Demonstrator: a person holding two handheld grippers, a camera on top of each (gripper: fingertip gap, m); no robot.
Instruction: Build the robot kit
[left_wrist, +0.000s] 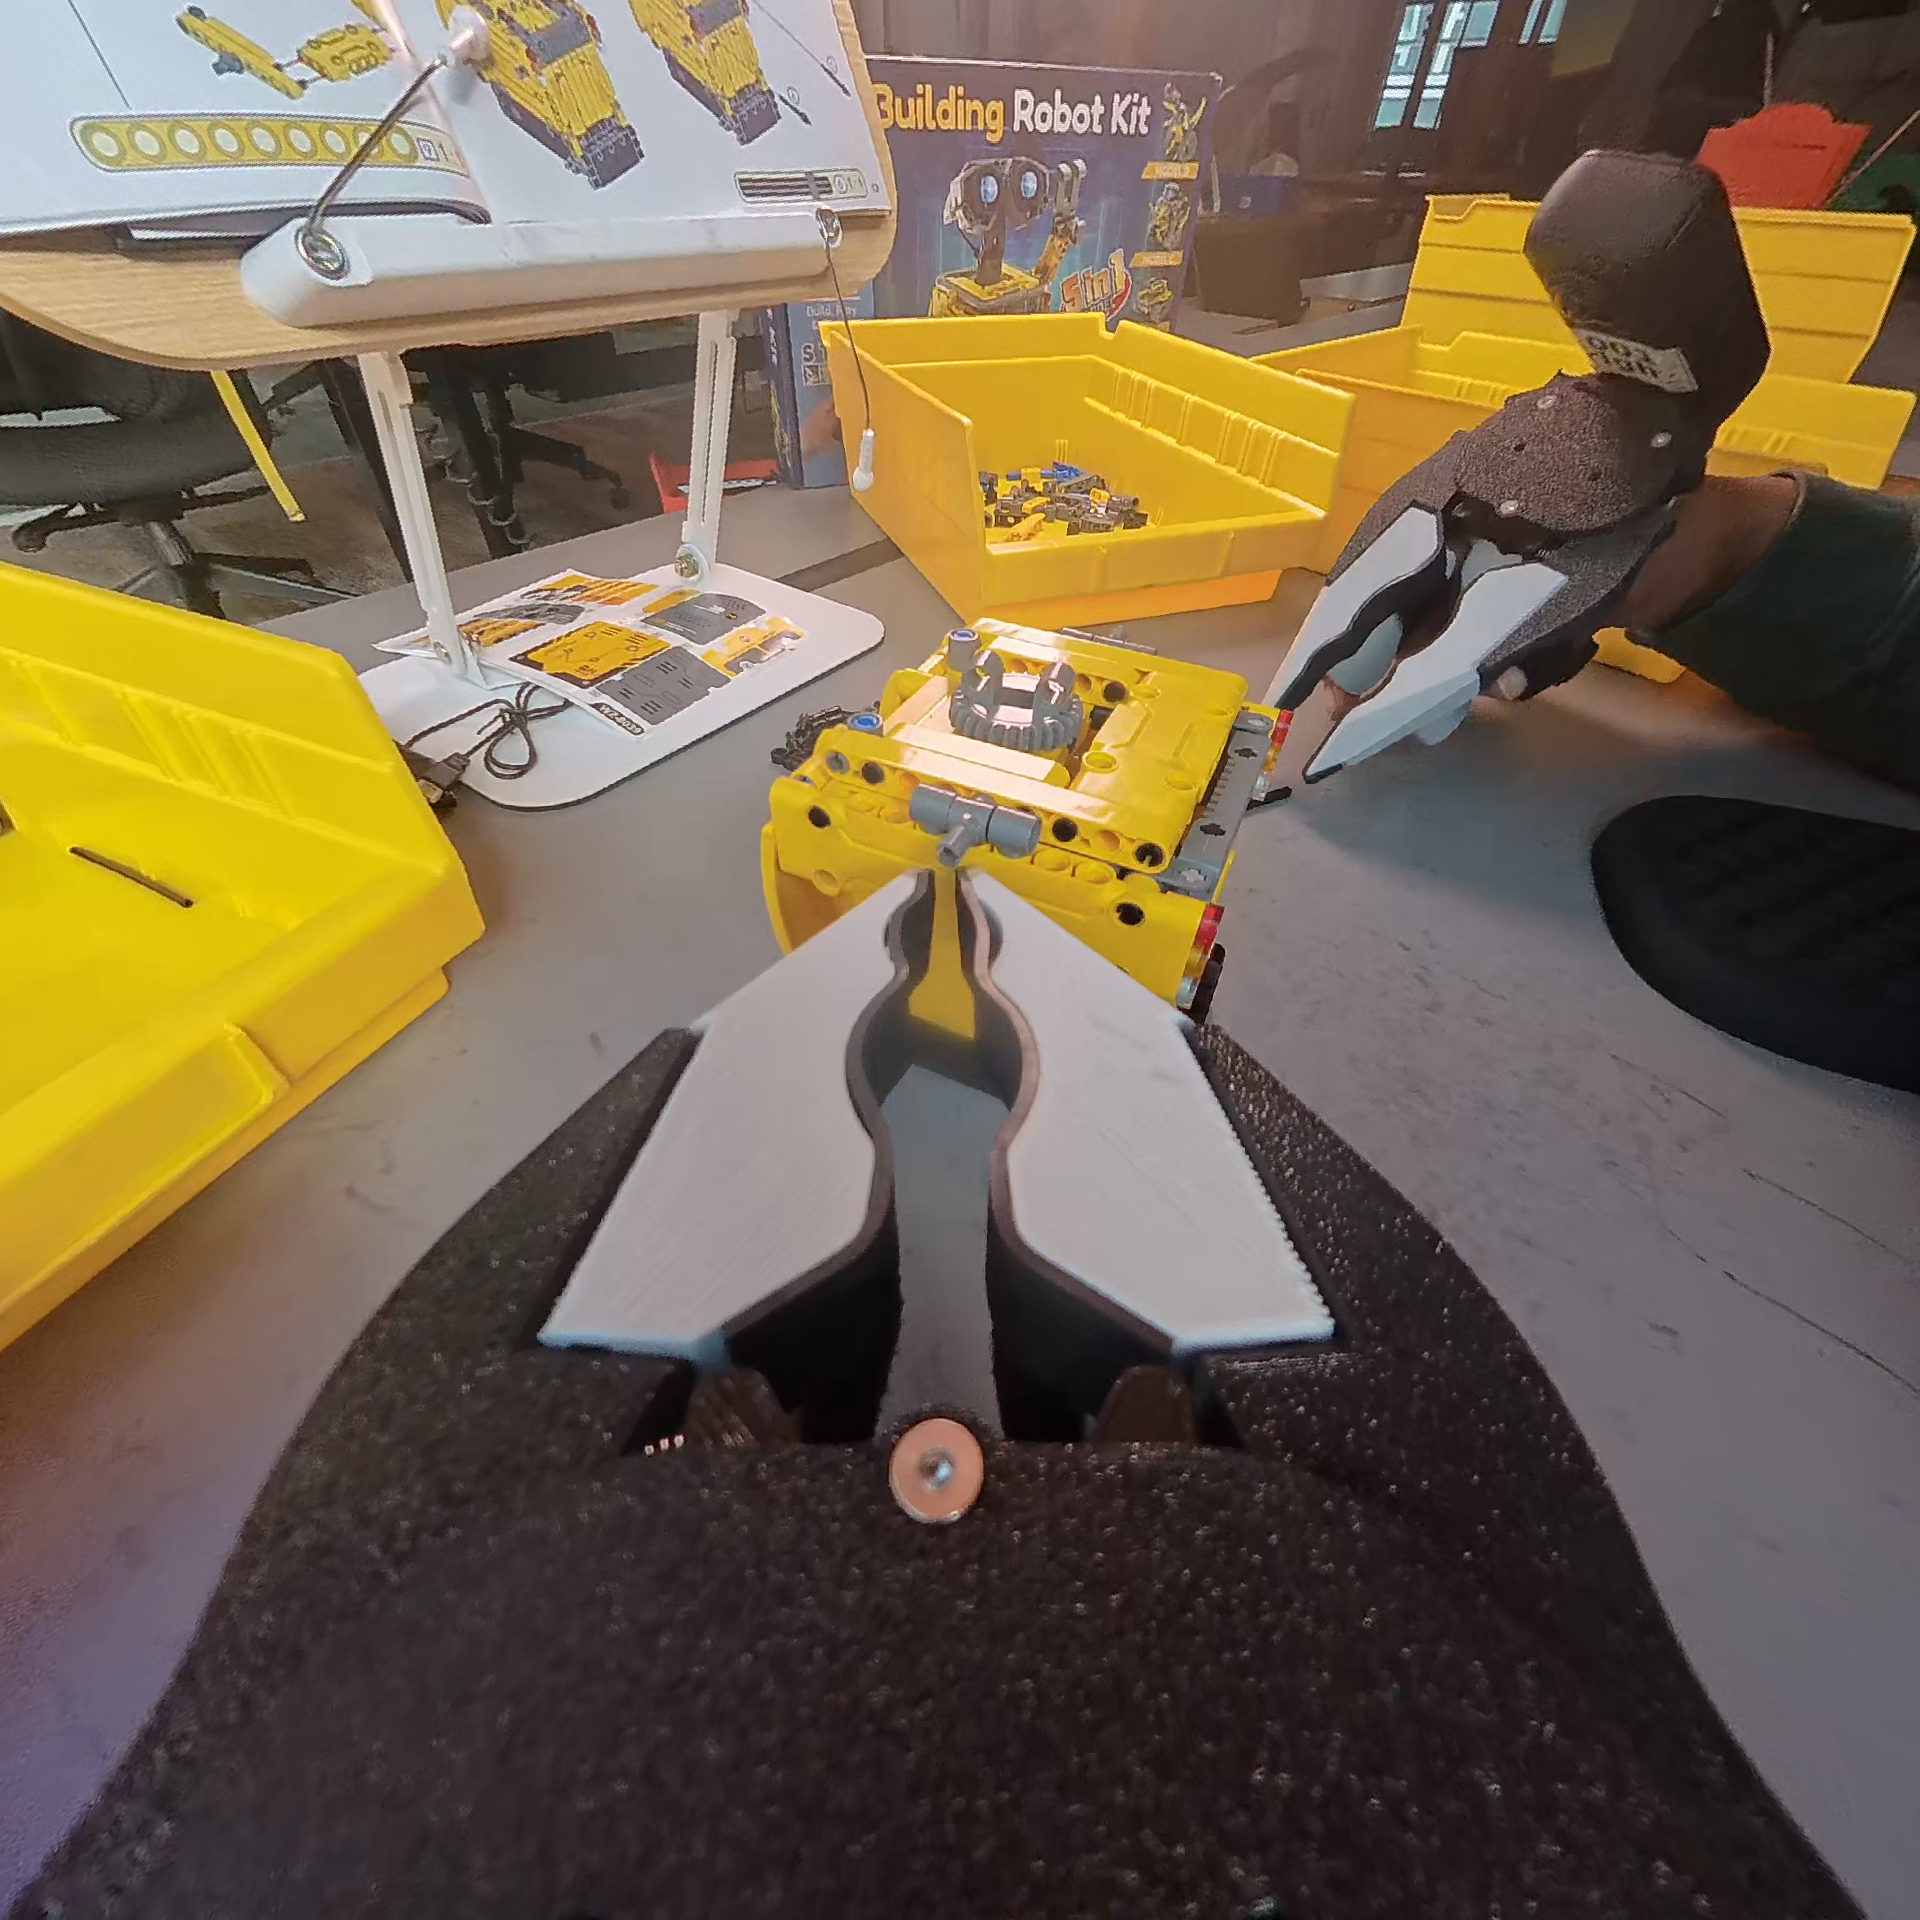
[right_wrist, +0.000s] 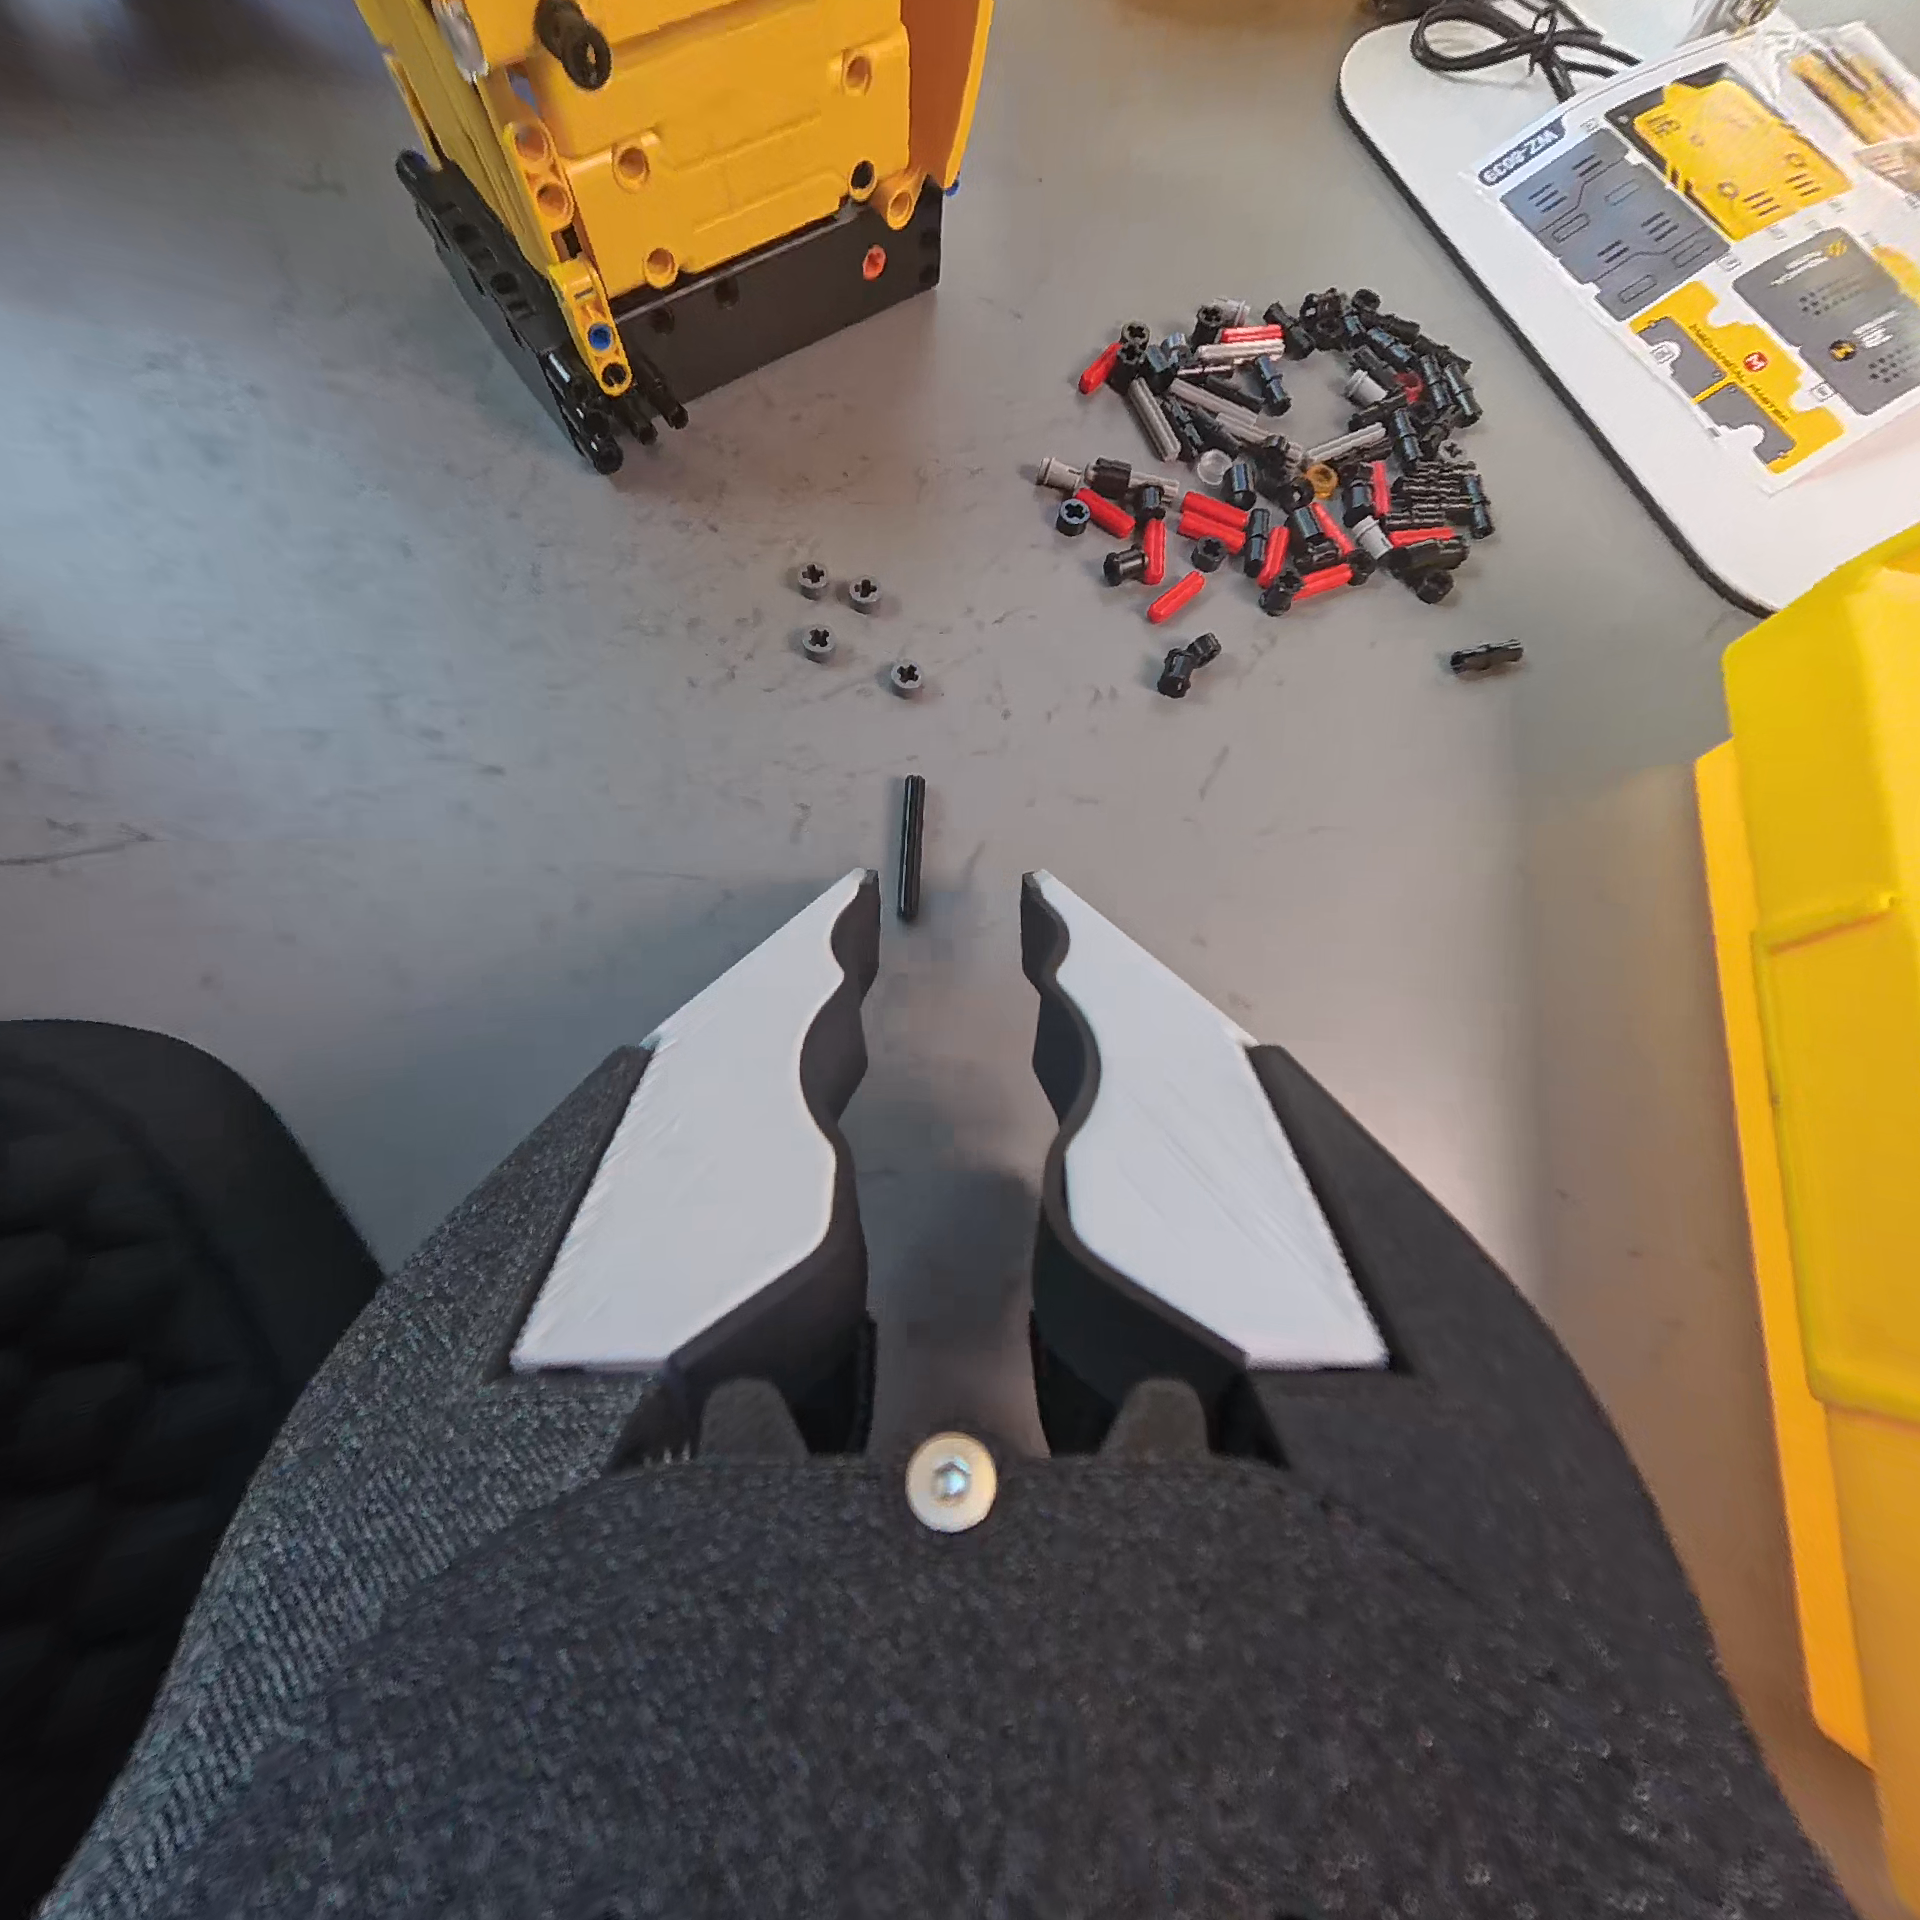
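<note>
- Left of the yellow brick model (left_wrist: 997, 769), an open yellow bin (left_wrist: 208, 831) sits on the grey bench (left_wrist: 1455, 1247); behind and left of the model, a stand holds an instruction booklet (left_wrist: 416, 135) open above a sticker sheet (left_wrist: 623, 644)
- The left hand-held gripper (left_wrist: 940, 888) comes in from the model's near side, its jaws closed down on a thin yellow panel (left_wrist: 940, 977) that stands at the model's near edge
- The model stands on the bench with a grey gear ring (left_wrist: 1013, 707) on top and many pin holes unfilled along its beams
- Behind the model stands the kit box (left_wrist: 1039, 187), and in front of the box a second yellow bin (left_wrist: 1143, 582) with a small heap of loose pieces inside
- Right of the model in the left wrist view, the right hand-held gripper (right_wrist: 951, 894) hangs low over the bench with its jaws apart and nothing between the pads
- A black axle (right_wrist: 912, 847) lies flat on the bench just ahead of that gripper's fingertips, nearer the left one, well apart from the model
- Between the axle and the model lie four grey bushes (right_wrist: 857, 629); beside them, a pile of red, black and grey pins (right_wrist: 1278, 457) lies loose on the bench
</note>
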